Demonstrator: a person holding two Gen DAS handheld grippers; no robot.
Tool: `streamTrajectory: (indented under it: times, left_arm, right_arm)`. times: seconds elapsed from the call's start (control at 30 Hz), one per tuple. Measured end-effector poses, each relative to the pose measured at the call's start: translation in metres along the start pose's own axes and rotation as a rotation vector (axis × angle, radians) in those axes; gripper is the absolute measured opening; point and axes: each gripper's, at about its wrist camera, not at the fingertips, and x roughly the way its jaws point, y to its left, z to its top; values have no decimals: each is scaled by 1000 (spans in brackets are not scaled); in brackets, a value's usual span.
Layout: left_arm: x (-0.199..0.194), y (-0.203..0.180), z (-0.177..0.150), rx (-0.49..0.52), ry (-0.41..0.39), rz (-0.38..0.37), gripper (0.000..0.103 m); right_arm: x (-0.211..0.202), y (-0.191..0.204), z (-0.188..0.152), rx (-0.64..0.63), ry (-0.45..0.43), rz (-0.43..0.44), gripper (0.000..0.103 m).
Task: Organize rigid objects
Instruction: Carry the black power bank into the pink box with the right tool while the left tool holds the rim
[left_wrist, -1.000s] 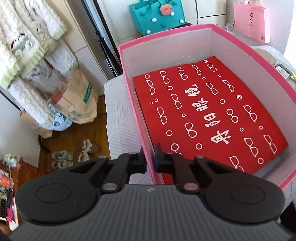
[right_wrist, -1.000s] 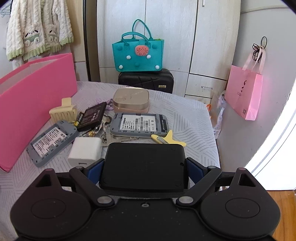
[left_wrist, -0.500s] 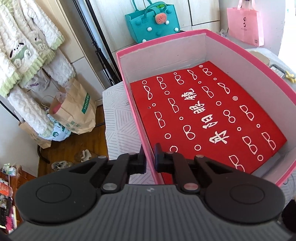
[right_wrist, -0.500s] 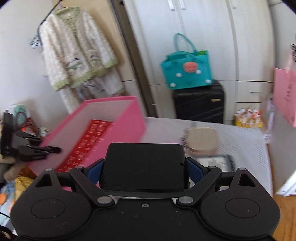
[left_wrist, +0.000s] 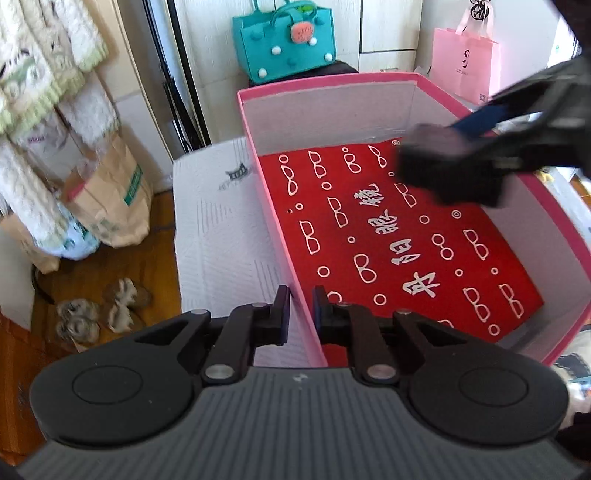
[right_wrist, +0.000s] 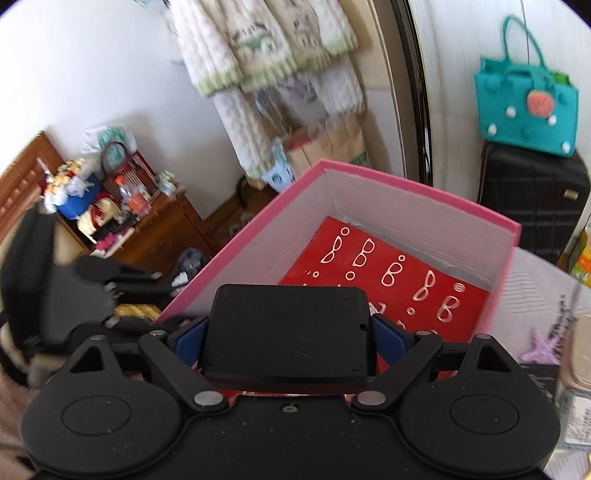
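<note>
A pink box with a red patterned liner lies open on the white table. My left gripper is shut on the box's near left wall. My right gripper is shut on a flat black rectangular device and holds it over the box. In the left wrist view the black device hangs above the far right part of the liner, blurred. The box also shows in the right wrist view, with the liner below the device.
A teal felt bag on a black suitcase stands behind the box. A pink paper bag is at back right. Brown paper bags and slippers lie on the floor at left. A wooden dresser stands farther left.
My right gripper has swung left with the black device from the table's clutter to above the pink box. My left gripper keeps its hold on the box wall.
</note>
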Motion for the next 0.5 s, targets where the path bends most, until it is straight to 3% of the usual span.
streamTrajectory:
  times: [0.27,0.4,0.5]
  left_arm:
    - [-6,-3,-7,-19,29,-40,15]
    - [-6,-1,-7,-42,38,-62,17]
    - [-4,3,-5,-48,42,-74,17]
  right_arm:
    - [68,-18,36,123,155,-1,94]
    - [97,-22,39,162,213,-65,94]
    - [107,-18,39,152,210,-115,94]
